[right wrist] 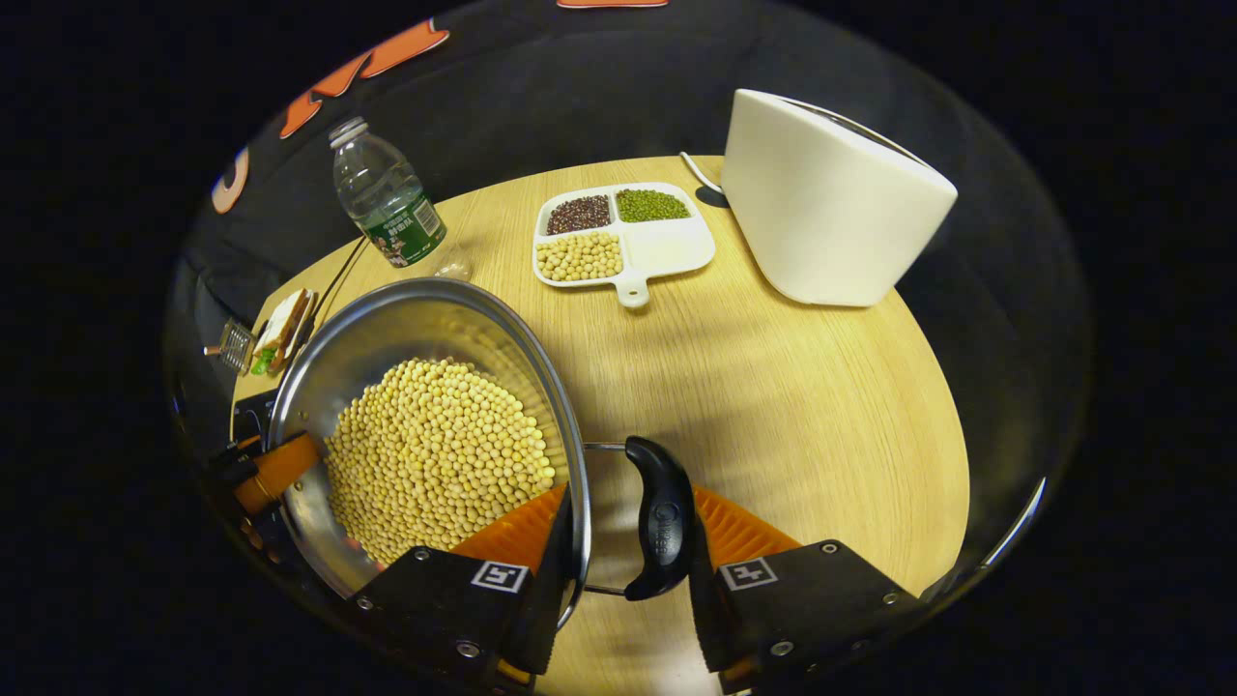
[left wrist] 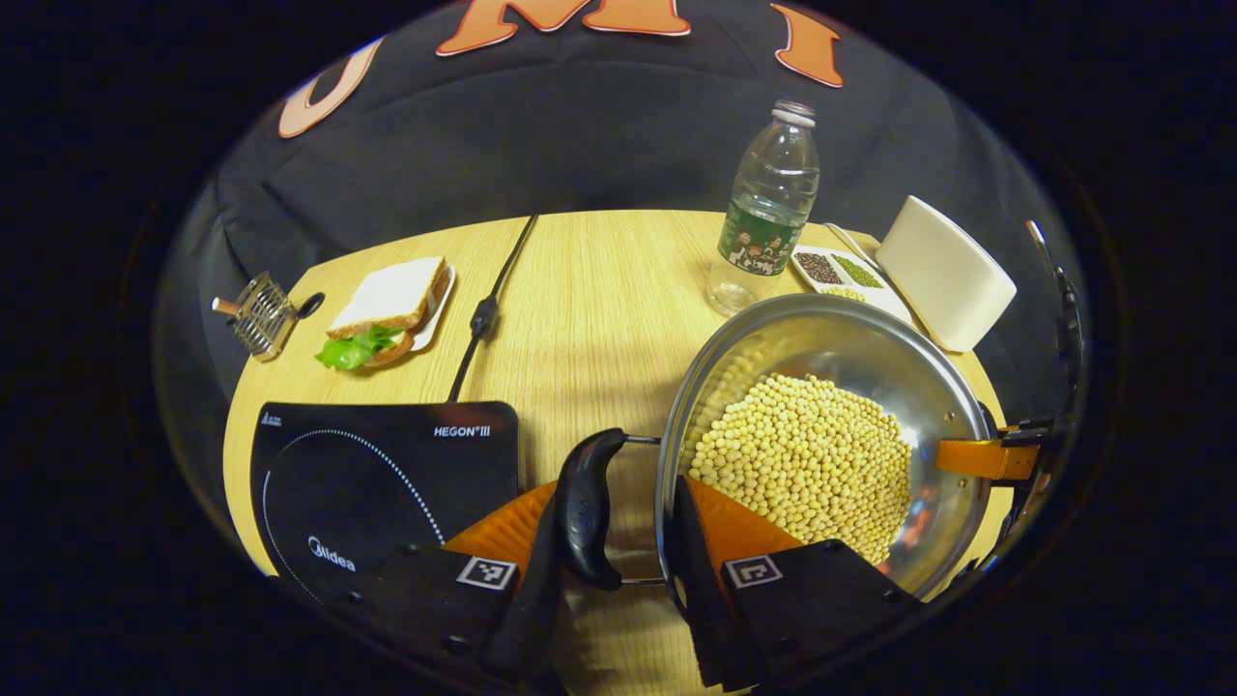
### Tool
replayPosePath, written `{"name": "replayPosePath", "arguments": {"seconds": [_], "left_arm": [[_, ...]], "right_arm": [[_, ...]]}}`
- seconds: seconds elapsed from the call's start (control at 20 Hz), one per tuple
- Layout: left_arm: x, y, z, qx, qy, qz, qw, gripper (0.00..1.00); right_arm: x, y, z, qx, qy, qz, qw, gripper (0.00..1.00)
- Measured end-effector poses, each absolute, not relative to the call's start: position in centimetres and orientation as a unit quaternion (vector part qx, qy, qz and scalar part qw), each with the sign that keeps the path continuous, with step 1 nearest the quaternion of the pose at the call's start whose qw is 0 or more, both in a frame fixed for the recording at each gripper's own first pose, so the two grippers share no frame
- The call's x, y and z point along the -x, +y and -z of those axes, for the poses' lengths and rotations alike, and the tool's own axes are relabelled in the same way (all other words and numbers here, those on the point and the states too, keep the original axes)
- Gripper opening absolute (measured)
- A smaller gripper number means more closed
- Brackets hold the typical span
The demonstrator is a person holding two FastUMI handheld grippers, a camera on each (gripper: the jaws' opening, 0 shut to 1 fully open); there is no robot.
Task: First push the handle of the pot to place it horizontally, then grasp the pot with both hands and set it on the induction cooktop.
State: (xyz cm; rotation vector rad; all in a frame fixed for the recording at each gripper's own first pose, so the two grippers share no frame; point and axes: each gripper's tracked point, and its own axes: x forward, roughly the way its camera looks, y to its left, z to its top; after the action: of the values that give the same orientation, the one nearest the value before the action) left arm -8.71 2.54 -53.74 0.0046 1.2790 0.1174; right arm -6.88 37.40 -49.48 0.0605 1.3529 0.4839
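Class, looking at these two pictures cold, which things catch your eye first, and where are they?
The steel pot heaped with pale beans dominates, with the left gripper and right gripper at its side handles. The black induction cooktop lies left of it, and a white appliance stands behind.

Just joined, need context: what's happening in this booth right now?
A person holds a two-finger tool in each hand, gripping a round steel pot of yellow soybeans by its two black side handles. The left tool straddles one black handle and the rim; the right tool does the same on the opposite black handle. The black induction cooktop sits bare beside the pot on the round wooden table.
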Motion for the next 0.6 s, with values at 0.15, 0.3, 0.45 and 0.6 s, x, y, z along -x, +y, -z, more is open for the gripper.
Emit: {"name": "replayPosePath", "arguments": {"seconds": [0.15,0.3,0.45,0.6], "left_arm": [[8.2,3.4,52.9,-0.009,0.58,-0.065,0.812,0.65],[7.6,4.2,51.9,-0.036,0.555,-0.068,0.828,0.64],[7.2,5.3,50.1,-0.041,0.537,-0.082,0.839,0.65],[7.5,5.6,48.7,-0.032,0.529,-0.104,0.842,0.63]], "right_arm": [[6.8,37.2,49.3,-0.032,0.604,-0.227,0.763,0.55],[7.1,37.4,49.9,-0.043,0.59,-0.233,0.772,0.55],[7.2,37.5,50.3,-0.042,0.572,-0.241,0.783,0.55],[6.6,37.7,50.3,-0.037,0.557,-0.26,0.788,0.54]]}}
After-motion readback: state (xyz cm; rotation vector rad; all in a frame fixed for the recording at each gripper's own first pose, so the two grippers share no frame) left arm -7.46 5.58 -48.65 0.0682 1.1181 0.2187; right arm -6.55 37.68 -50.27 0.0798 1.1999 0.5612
